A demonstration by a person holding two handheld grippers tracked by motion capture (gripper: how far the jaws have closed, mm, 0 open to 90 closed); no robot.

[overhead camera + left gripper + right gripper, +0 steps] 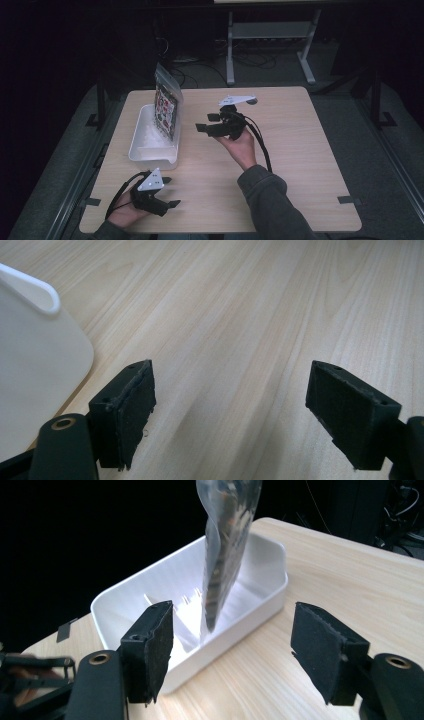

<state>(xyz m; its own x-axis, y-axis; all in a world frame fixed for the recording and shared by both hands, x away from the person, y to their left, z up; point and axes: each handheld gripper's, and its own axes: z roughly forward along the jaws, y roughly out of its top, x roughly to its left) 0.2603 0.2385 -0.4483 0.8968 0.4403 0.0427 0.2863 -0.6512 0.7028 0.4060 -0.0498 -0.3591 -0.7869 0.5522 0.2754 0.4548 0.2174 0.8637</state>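
**One bag, one tub, two idle tools**

I count one clear bag (167, 107) standing on edge in one white tub (150, 150) at the left of my counter (300, 150). My right tool (210, 122) hangs just beside it, jaws spread wide and holding nothing. My left tool (170, 191) rests near the counter's front edge, jaws likewise wide apart and empty, near the tub's corner.

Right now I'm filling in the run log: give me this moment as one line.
bag: upright in white bin | right tool: open, empty, beside bag | left tool: open, empty, over table
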